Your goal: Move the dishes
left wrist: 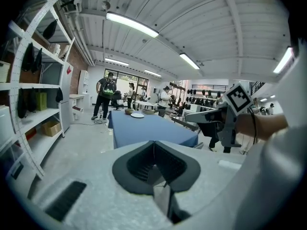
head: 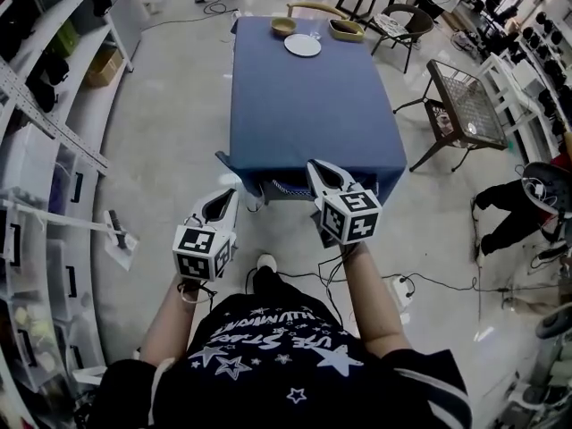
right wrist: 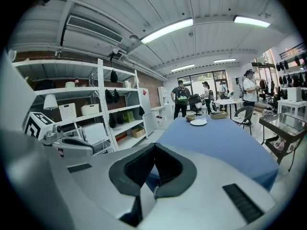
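Dishes (head: 303, 45) at table's (head: 313, 105) far end — well apart from both closed jaws

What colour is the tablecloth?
The tablecloth is plain blue; the head view shows it best.

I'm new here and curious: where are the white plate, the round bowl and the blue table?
white plate (head: 302, 45), head view, its centre.
round bowl (head: 283, 26), head view, its inside.
blue table (head: 313, 105), head view, bare cloth middle.

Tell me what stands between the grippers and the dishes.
Nothing visible. Only the bare blue table lies between the left gripper, the right gripper and the bowl, white plate and rectangular dish at its far end.
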`<state>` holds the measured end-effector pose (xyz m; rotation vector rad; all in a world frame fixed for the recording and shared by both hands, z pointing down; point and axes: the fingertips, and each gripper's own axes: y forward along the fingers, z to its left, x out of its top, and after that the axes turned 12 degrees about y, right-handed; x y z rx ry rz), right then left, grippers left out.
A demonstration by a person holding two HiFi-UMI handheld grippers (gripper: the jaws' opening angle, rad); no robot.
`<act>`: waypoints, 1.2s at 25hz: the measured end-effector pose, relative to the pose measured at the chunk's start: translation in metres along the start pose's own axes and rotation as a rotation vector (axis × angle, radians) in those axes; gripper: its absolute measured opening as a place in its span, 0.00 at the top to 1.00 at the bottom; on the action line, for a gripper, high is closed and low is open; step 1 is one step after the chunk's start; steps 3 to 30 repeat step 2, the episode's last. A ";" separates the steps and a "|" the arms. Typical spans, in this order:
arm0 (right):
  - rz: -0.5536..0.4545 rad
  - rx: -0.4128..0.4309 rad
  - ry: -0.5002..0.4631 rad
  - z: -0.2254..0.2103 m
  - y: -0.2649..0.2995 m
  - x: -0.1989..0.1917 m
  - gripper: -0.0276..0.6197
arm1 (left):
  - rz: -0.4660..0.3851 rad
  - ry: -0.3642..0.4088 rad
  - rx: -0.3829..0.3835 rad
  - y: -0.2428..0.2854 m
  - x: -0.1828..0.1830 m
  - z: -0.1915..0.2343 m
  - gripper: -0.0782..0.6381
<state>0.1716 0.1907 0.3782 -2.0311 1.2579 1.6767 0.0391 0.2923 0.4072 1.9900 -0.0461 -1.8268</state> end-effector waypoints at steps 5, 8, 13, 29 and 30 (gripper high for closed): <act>-0.006 -0.002 0.001 0.008 -0.010 -0.005 0.95 | -0.005 0.010 -0.002 -0.012 -0.003 -0.007 0.87; -0.006 -0.002 0.001 0.008 -0.010 -0.005 0.95 | -0.005 0.010 -0.002 -0.012 -0.003 -0.007 0.87; -0.006 -0.002 0.001 0.008 -0.010 -0.005 0.95 | -0.005 0.010 -0.002 -0.012 -0.003 -0.007 0.87; -0.006 -0.002 0.001 0.008 -0.010 -0.005 0.95 | -0.005 0.010 -0.002 -0.012 -0.003 -0.007 0.87; -0.006 -0.002 0.001 0.008 -0.010 -0.005 0.95 | -0.005 0.010 -0.002 -0.012 -0.003 -0.007 0.87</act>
